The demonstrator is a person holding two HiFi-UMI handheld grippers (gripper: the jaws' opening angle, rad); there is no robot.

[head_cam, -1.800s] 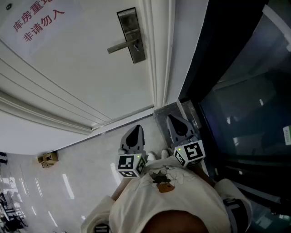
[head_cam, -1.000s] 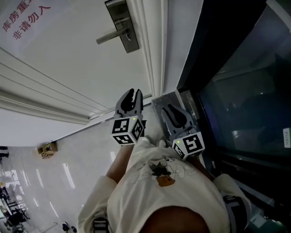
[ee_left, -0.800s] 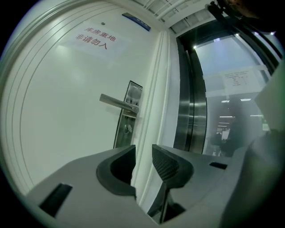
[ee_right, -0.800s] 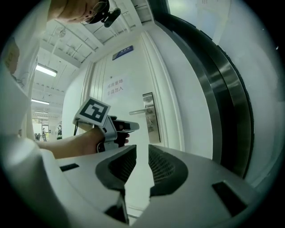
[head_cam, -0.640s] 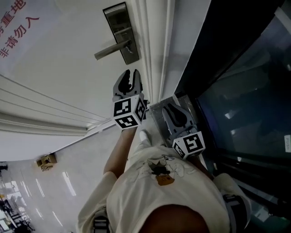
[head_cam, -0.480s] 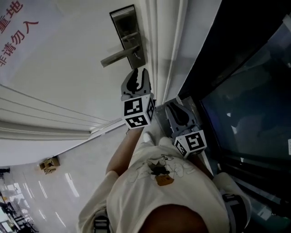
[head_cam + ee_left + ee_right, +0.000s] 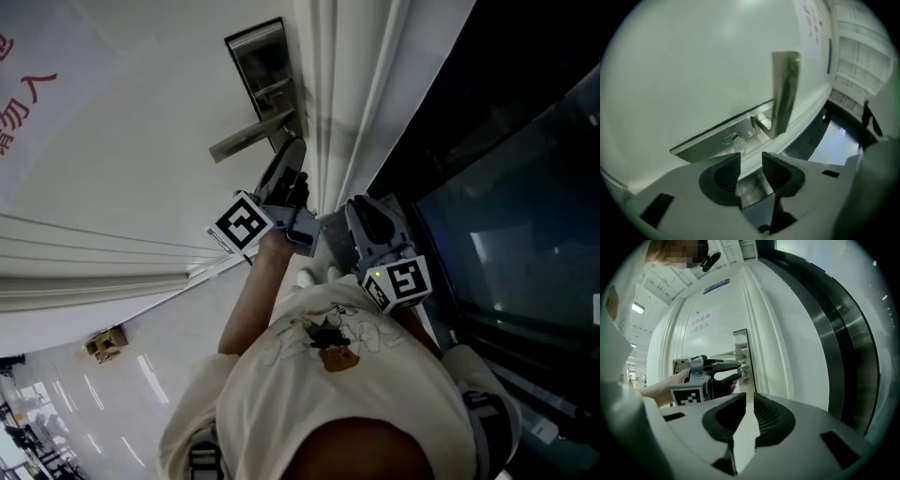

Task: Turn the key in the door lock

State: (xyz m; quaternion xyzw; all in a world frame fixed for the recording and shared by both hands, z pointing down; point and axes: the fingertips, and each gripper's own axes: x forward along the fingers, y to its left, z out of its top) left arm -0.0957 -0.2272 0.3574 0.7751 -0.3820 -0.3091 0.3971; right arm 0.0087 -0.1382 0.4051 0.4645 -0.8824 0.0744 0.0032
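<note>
A steel lock plate (image 7: 267, 80) with a lever handle (image 7: 248, 139) sits on the white door. In the left gripper view a small key (image 7: 736, 143) sticks out of the keyhole on the lock plate (image 7: 708, 143), beside the lever handle (image 7: 783, 93). My left gripper (image 7: 289, 169) is rolled on its side just in front of the key. Its jaws are opening and the key lies just past the fingertips, untouched. The right gripper view shows the left gripper (image 7: 737, 371) at the key (image 7: 743, 373). My right gripper (image 7: 367, 217) hangs back by the door frame, open by a narrow gap with nothing in it.
The white door frame (image 7: 328, 103) runs right of the lock, with dark glass panels (image 7: 506, 216) beyond it. A paper notice with red print (image 7: 23, 103) hangs on the door. A small cardboard box (image 7: 105, 343) lies on the glossy floor.
The left gripper rose from near the person's body to the lock, rolled onto its side and widened its jaws. The right gripper came a little closer to the door.
</note>
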